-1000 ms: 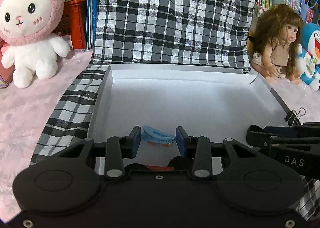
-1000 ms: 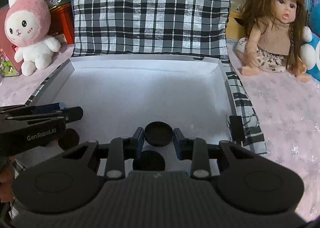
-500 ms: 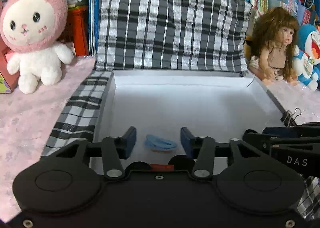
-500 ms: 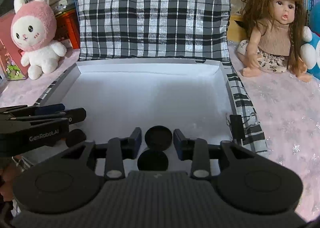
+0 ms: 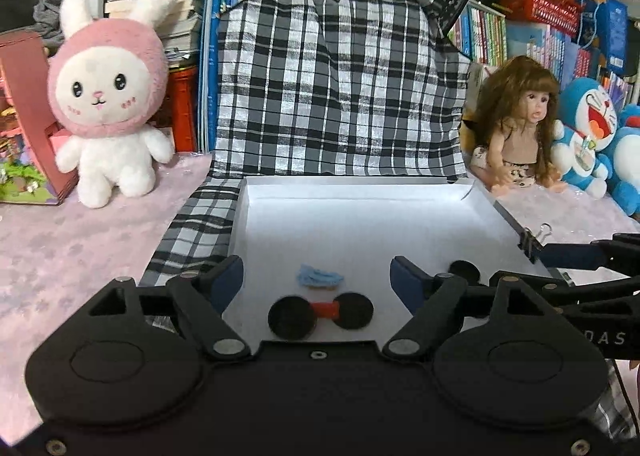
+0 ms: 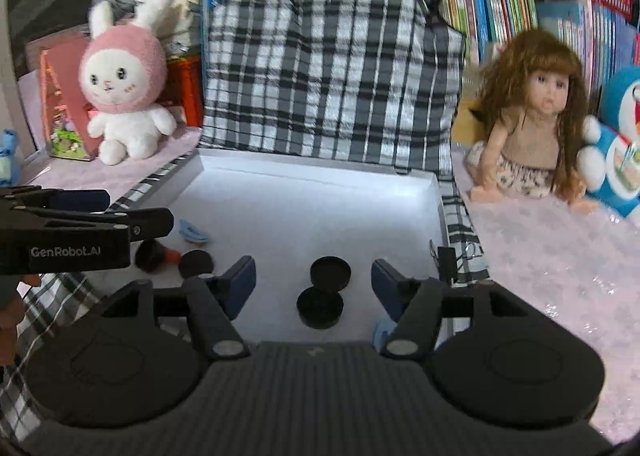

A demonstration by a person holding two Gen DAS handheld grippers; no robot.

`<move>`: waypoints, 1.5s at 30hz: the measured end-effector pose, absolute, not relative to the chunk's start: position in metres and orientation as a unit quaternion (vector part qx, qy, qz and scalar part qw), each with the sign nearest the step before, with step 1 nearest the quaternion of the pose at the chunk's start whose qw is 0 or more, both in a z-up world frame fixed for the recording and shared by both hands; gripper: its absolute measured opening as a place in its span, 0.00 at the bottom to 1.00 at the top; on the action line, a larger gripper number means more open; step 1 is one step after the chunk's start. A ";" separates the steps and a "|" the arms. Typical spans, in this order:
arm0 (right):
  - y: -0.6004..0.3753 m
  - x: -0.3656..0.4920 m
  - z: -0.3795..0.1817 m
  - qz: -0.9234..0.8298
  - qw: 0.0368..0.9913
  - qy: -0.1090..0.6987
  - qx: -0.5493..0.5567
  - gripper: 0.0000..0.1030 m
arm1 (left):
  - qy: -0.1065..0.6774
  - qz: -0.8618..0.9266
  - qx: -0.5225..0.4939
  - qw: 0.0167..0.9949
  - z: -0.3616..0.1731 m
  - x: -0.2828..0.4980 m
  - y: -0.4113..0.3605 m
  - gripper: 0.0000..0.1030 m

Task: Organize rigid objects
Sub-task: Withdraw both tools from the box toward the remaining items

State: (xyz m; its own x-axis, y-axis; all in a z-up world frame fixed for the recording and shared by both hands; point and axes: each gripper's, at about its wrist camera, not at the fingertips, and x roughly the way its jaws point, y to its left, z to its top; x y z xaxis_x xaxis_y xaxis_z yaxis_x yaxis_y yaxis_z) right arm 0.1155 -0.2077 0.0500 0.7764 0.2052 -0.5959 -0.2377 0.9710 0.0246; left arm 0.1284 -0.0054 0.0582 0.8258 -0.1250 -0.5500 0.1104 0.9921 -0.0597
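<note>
I have both grippers spread wide and empty over the white box. The red-handled dumbbell and blue clip lie under my left gripper; the black dumbbell lies under my right gripper. To do this well, I'd descend straight, centred on the bar — both tools level, pointing forward, side by side.

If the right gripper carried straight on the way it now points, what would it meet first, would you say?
Probably the black dumbbell, lying on the white tray floor between the open right gripper fingers. Depth is unclear: if the gripper rides above it, the way looks free up to the tray's far wall.
</note>
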 end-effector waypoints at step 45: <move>-0.184 0.016 -0.003 0.150 0.939 0.288 -0.111 0.39 | 0.296 -0.137 0.029 0.945 -0.010 0.005 -0.038 0.20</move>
State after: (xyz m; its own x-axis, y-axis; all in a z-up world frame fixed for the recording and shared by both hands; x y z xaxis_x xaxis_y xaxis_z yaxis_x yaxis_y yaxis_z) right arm 0.0158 -0.1841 -0.0034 0.7898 0.2171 -0.5737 -0.3453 0.9303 -0.1233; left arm 0.0049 -0.0379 -0.0099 0.7873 -0.2413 -0.5674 0.2760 0.9608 -0.0255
